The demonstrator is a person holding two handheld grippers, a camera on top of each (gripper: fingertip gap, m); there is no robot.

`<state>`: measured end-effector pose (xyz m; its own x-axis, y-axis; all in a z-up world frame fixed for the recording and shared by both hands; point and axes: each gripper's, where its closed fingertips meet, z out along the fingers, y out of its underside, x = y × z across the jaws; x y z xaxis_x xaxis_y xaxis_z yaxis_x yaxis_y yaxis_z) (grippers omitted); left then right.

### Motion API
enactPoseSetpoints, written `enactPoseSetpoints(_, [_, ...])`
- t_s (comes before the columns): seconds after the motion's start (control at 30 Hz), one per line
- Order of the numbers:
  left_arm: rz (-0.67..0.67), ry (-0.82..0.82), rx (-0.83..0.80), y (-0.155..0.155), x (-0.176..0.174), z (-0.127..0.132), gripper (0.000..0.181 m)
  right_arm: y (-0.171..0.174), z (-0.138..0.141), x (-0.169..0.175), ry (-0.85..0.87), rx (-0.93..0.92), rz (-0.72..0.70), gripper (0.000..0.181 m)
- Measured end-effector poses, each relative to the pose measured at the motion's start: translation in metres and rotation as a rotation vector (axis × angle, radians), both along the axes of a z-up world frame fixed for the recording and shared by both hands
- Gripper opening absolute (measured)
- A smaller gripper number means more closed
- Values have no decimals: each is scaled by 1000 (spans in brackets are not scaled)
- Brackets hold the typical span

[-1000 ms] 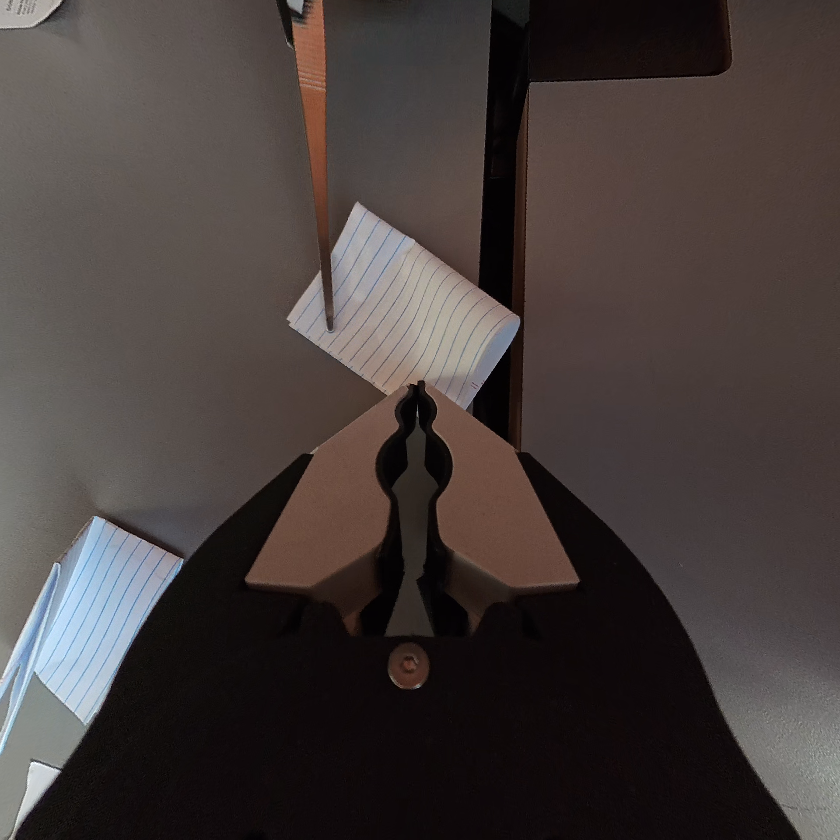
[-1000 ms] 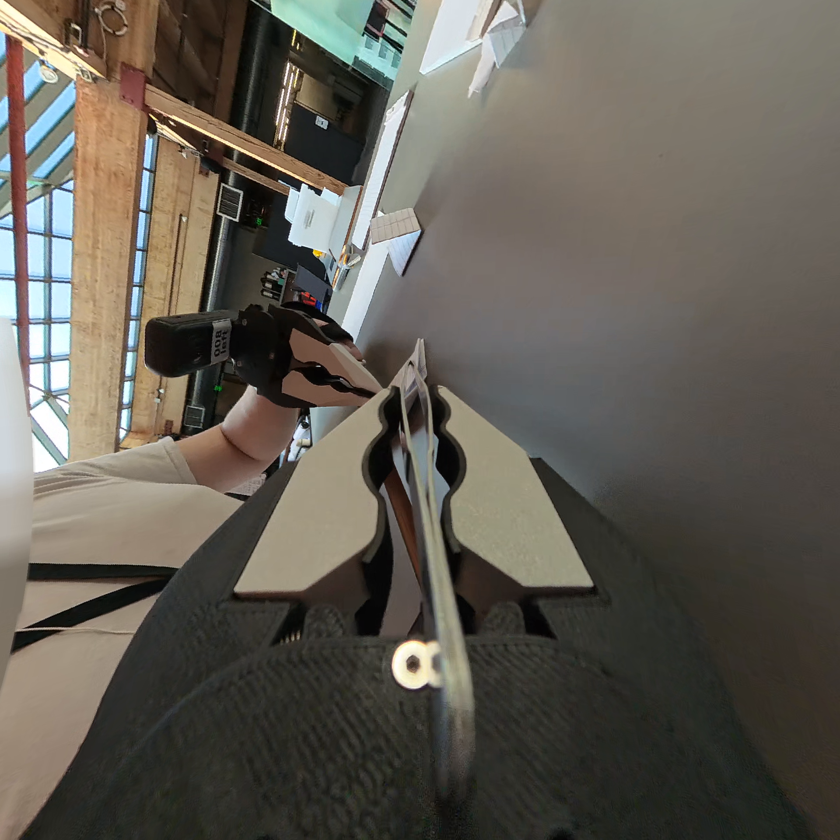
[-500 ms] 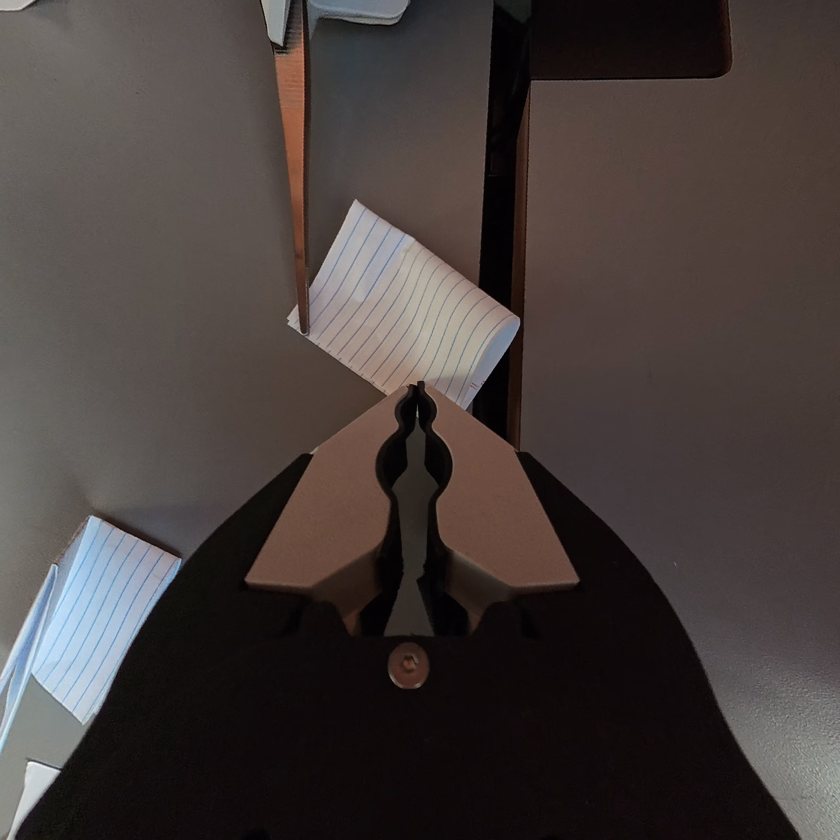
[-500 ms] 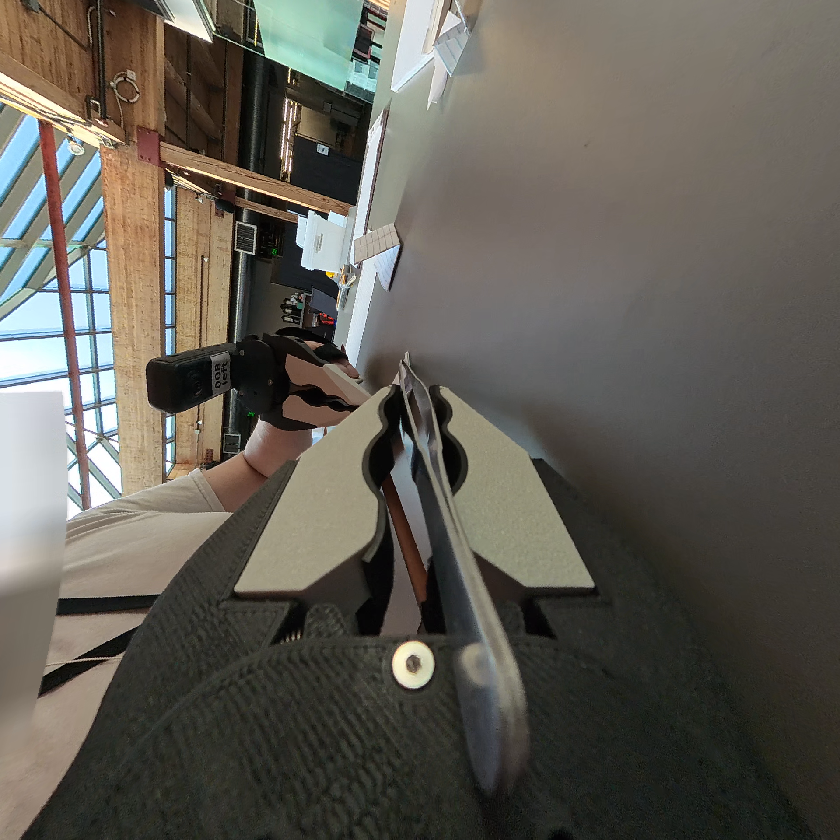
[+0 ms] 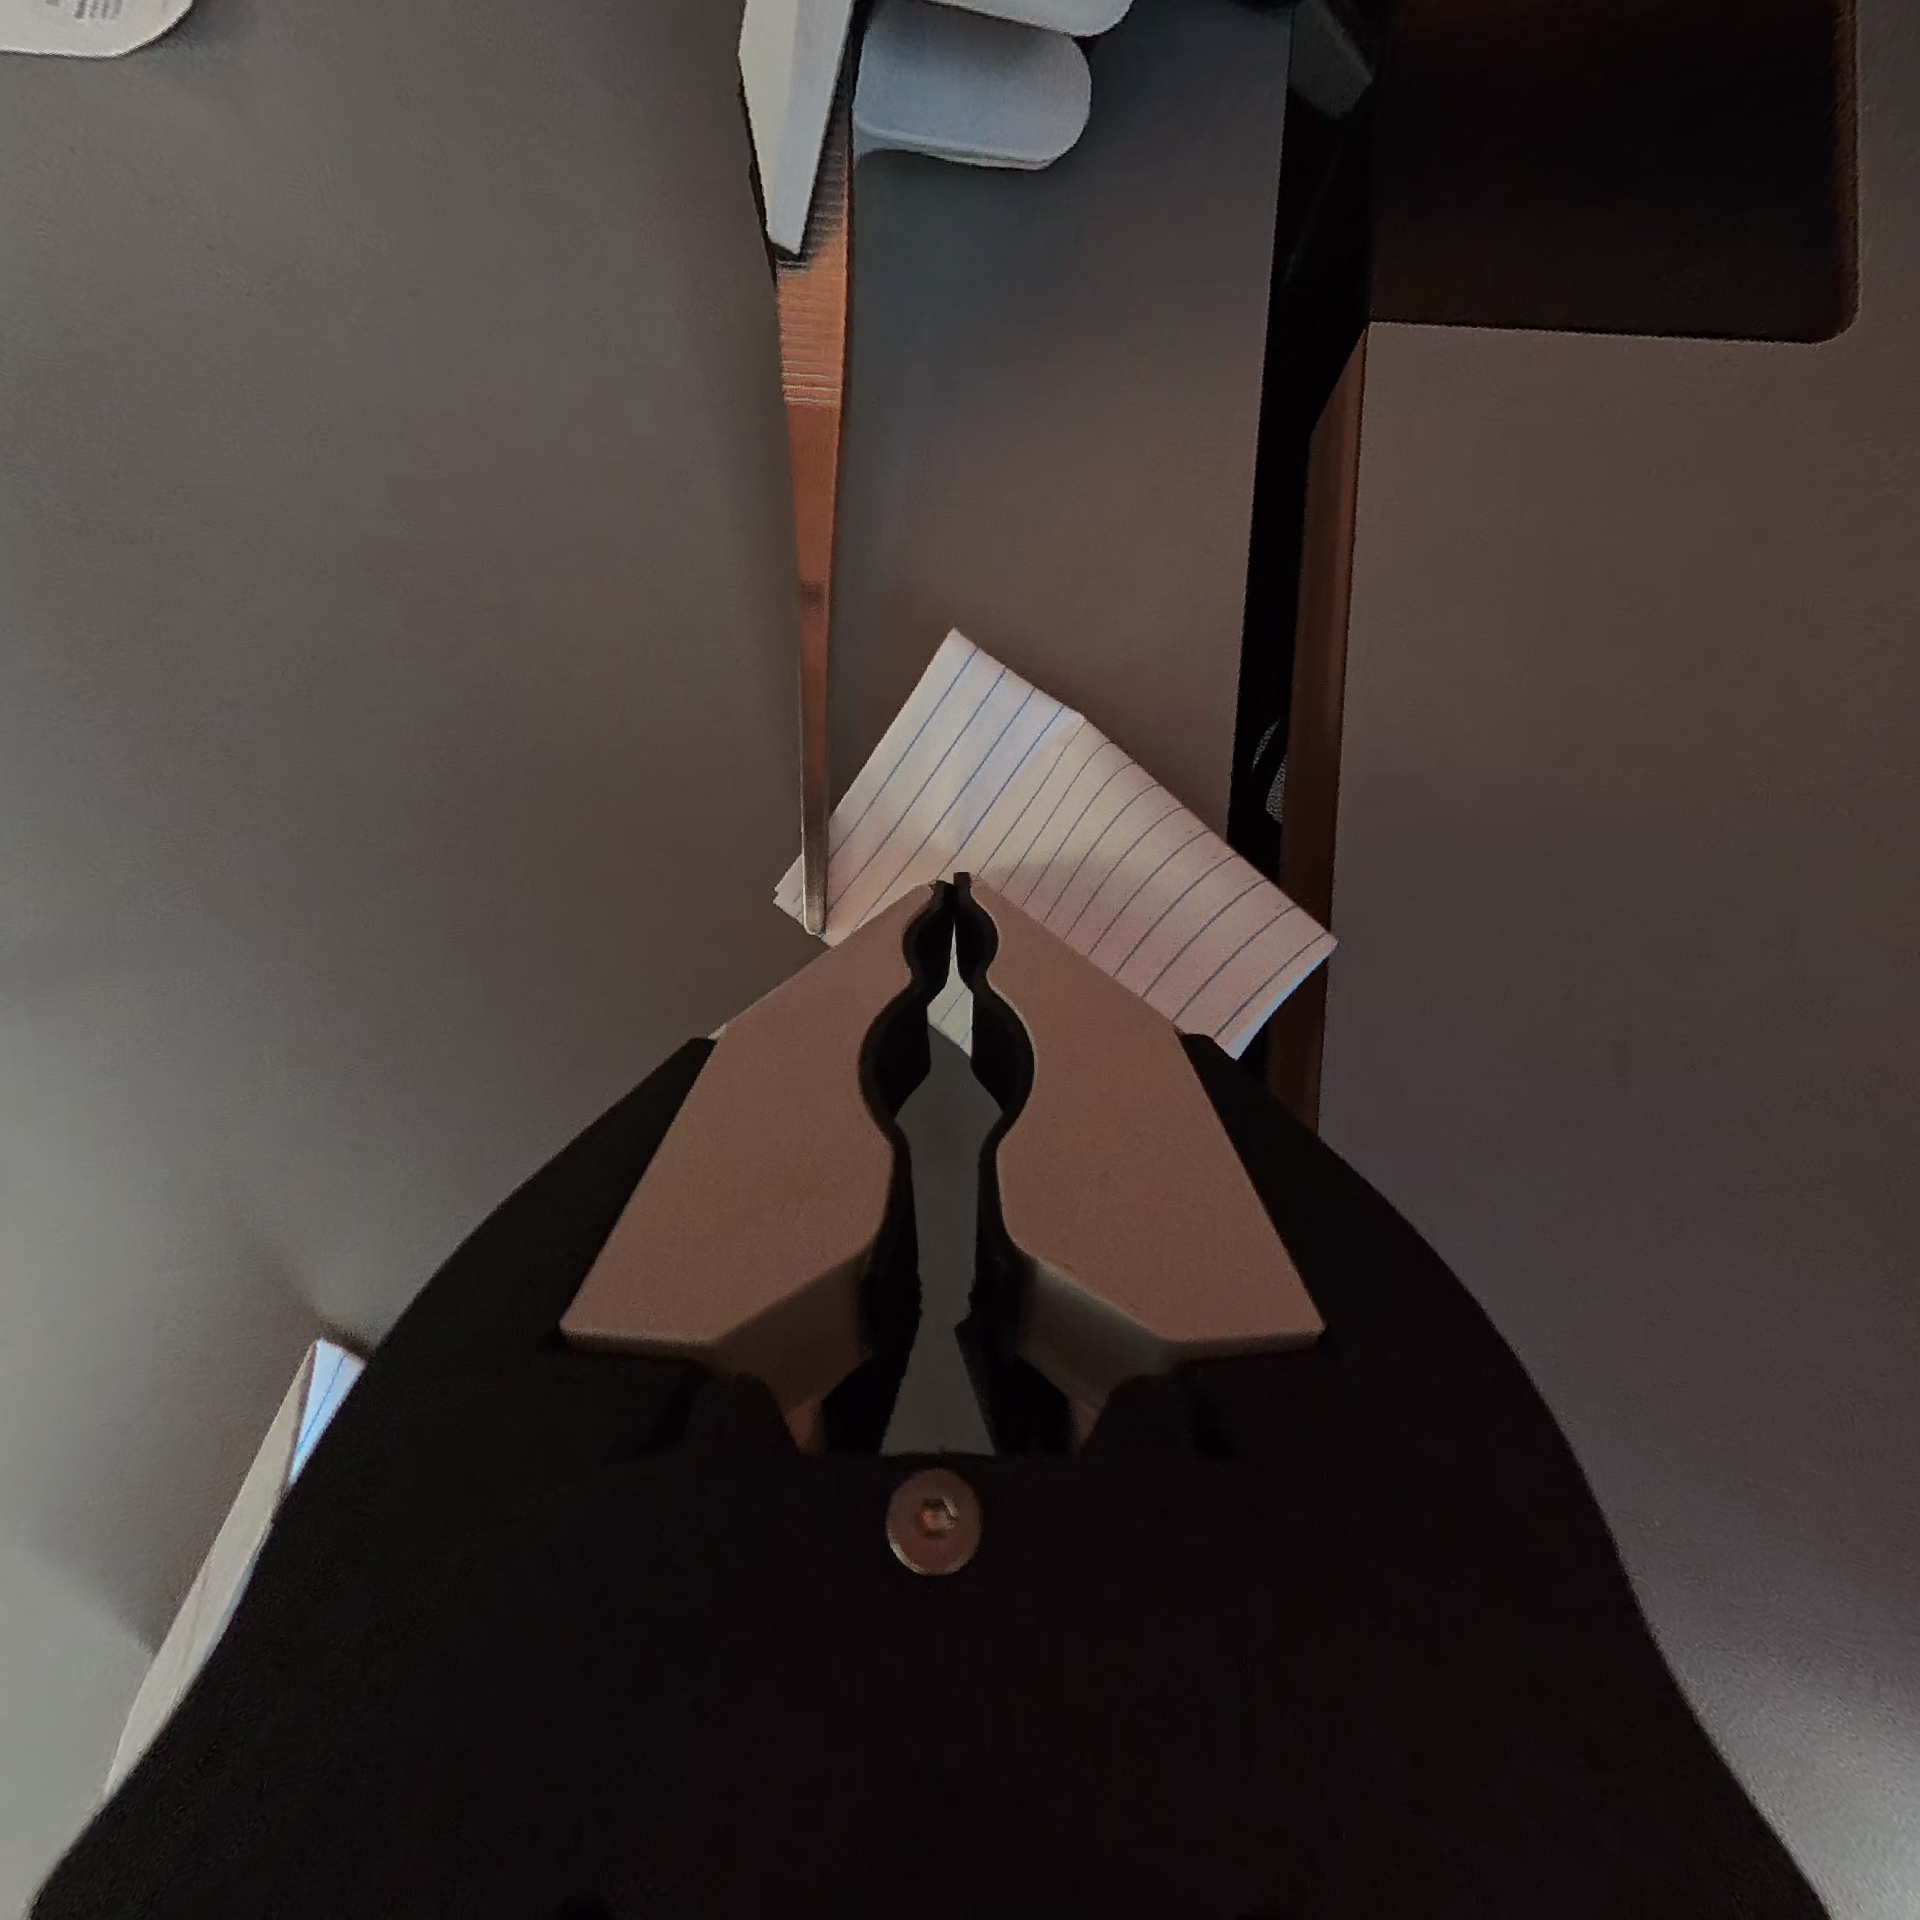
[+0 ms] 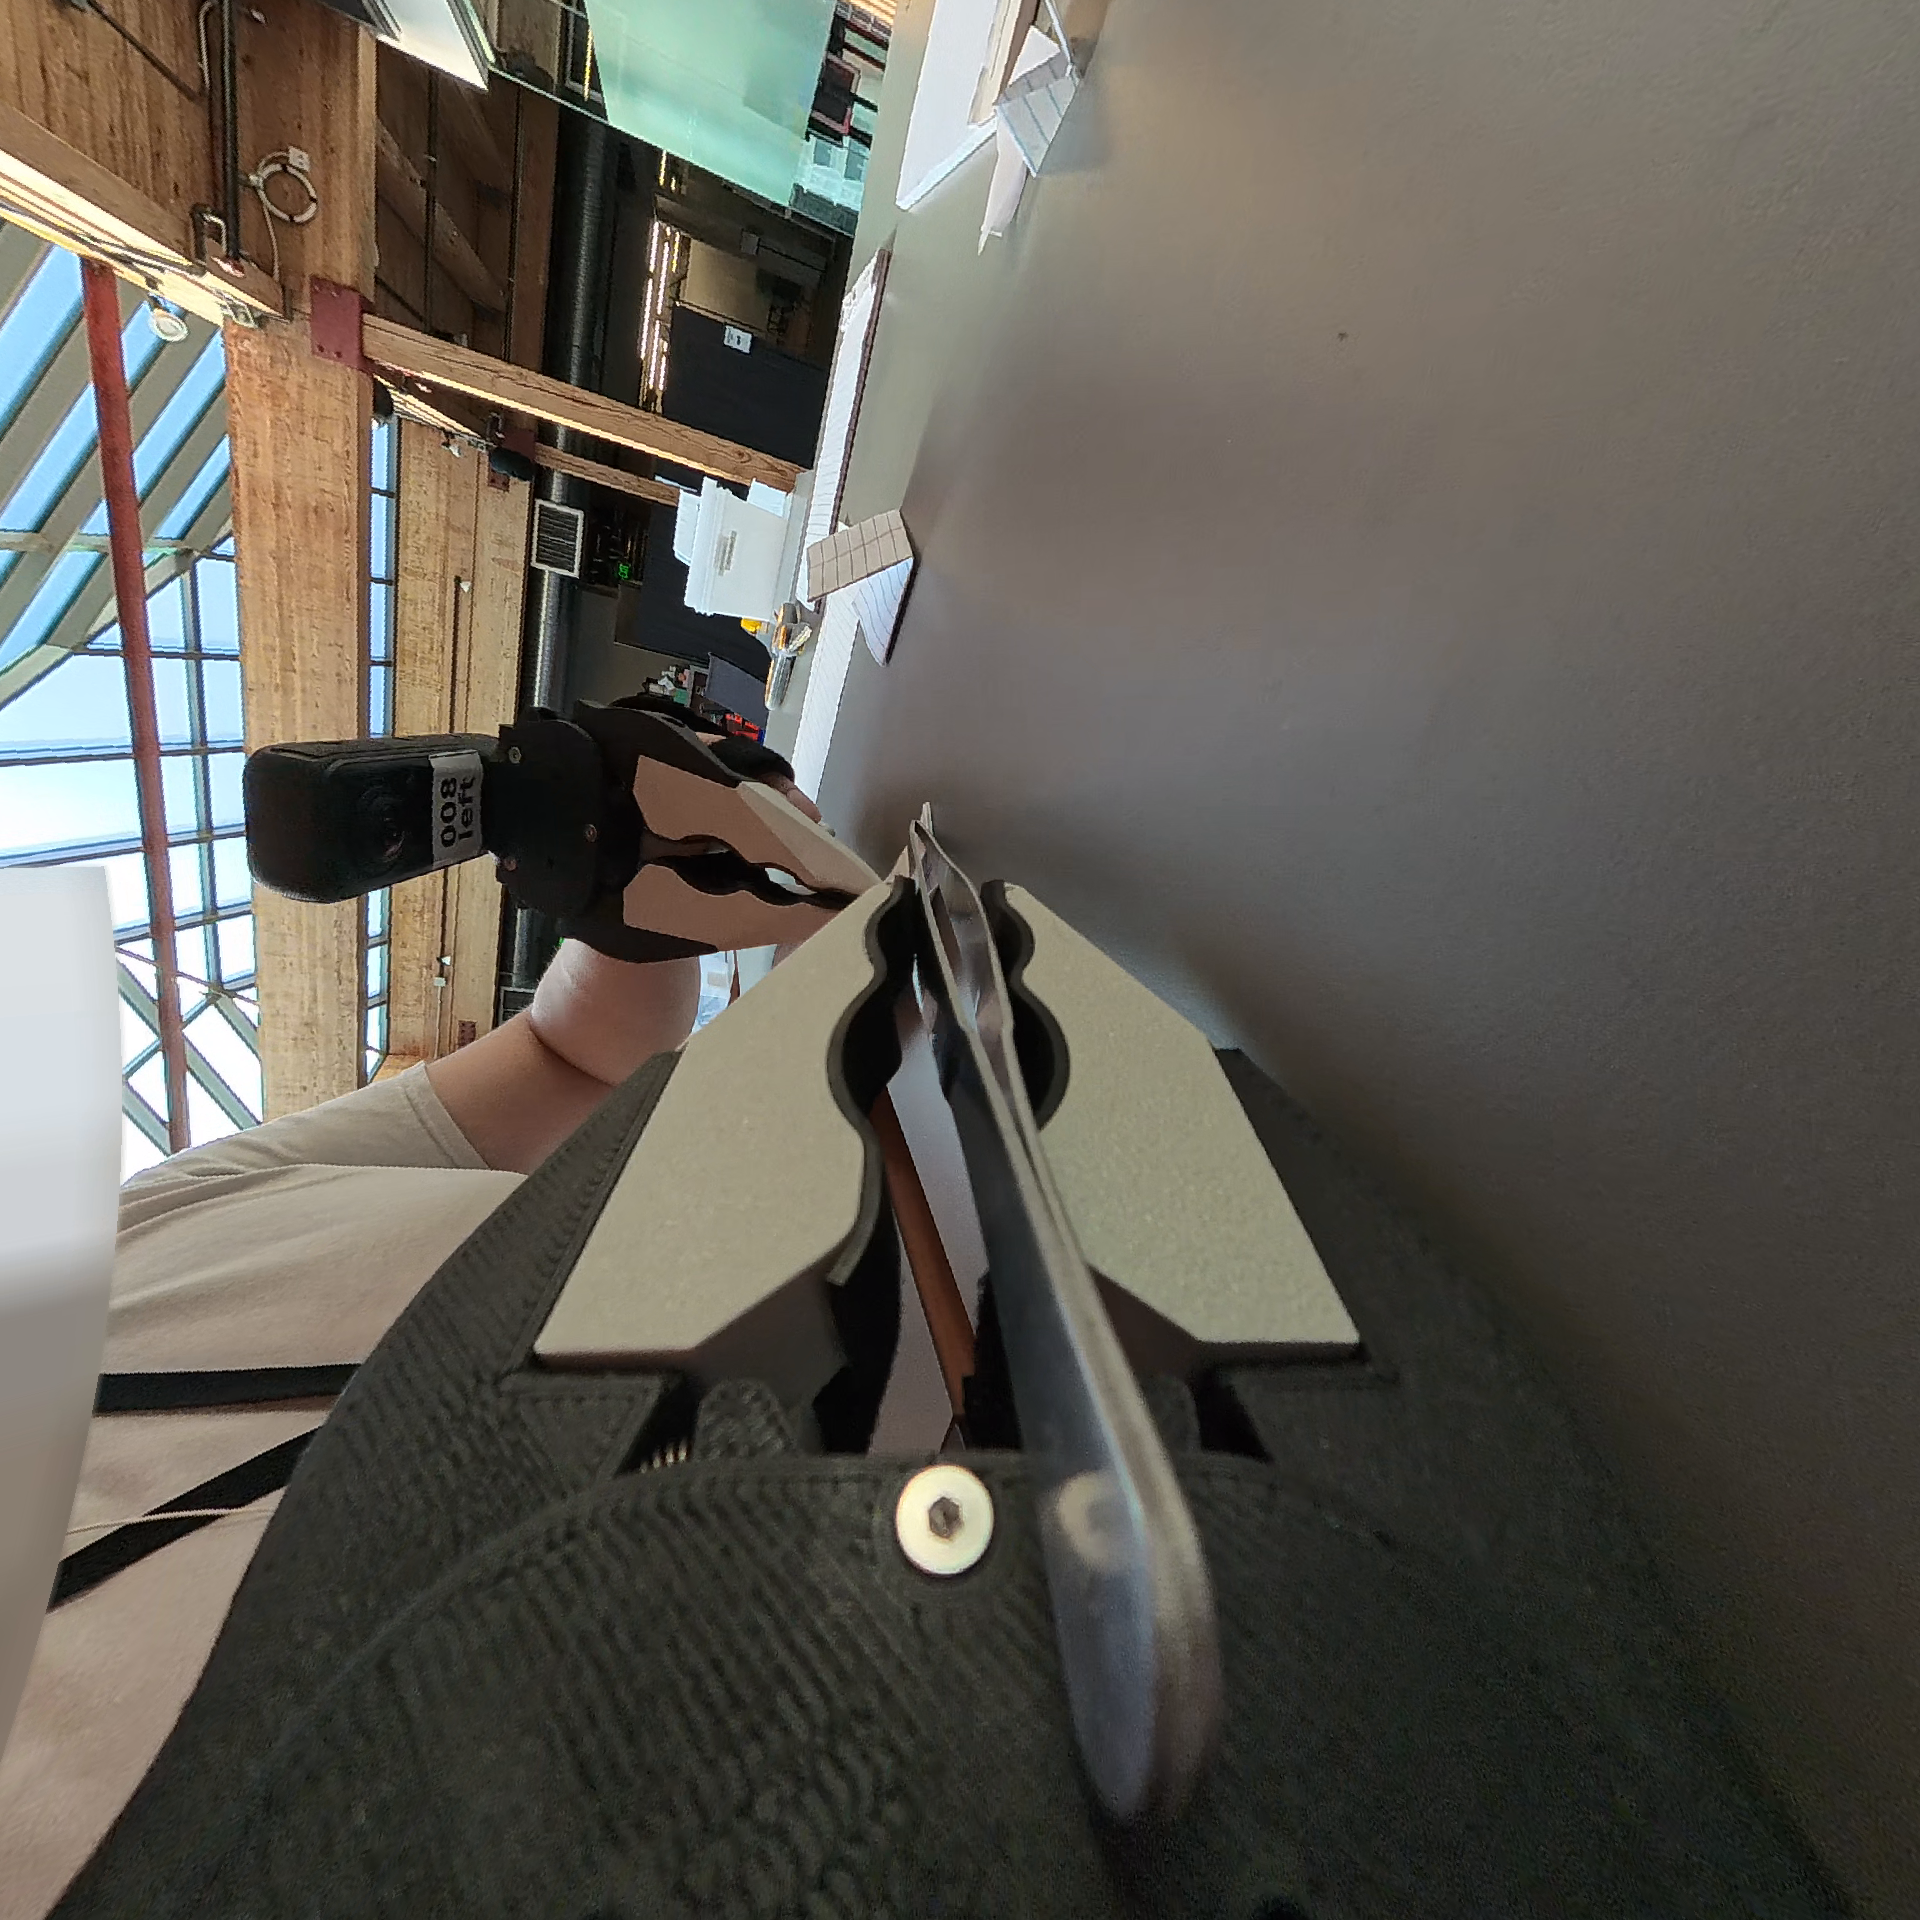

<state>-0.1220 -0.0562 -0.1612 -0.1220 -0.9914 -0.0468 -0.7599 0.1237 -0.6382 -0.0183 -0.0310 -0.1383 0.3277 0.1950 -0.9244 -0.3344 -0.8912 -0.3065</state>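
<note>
My left gripper [image 5: 954, 883] is shut, its tips resting over a folded piece of lined paper [image 5: 1091, 831] that lies on the grey table [image 5: 416, 727]. My right gripper [image 6: 940, 888] is shut on metal tweezers [image 6: 997, 1091], which point forward along its fingers. In the left wrist view the tweezers [image 5: 816, 623] come down from the right gripper [image 5: 842, 135] at the top. Their tip touches the paper's left corner, just left of my left fingertips. The left gripper [image 6: 821, 868] also shows in the right wrist view, close beside the tweezers' tip.
Another folded lined sheet [image 5: 260, 1507] lies at the lower left. A dark gap [image 5: 1262, 520] runs between table sections just right of the paper. More folded papers [image 6: 1029, 114] and a checked sheet [image 6: 862, 551] lie farther off. A person's arm [image 6: 582, 1029] is behind the left gripper. Tip to tip, the grippers are about 12 cm apart.
The tweezers' tip has slid from the paper's surface to its left corner. My left gripper has moved forward so its tips now cover the paper's near edge.
</note>
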Motion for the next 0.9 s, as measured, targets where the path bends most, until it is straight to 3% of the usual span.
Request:
enactPoseSetpoints(0.17, [-17,52,46,-1,2,-3,0,0,6,0,12,39,2,13])
enactPoseSetpoints(0.3, [-32,68,78,-1,1,-3,0,-4,26,15,20,147,25,14])
enactPoseSetpoints(0.43, [-16,49,43,0,1,-3,0,-11,44,43,-114,325,126,14])
enactPoseSetpoints(0.57, [-14,44,50,0,1,-3,0,-8,58,47,-240,477,215,14])
enactPoseSetpoints(0.9, [7,47,40,0,2,-3,0,-4,45,23,-206,547,420,13])
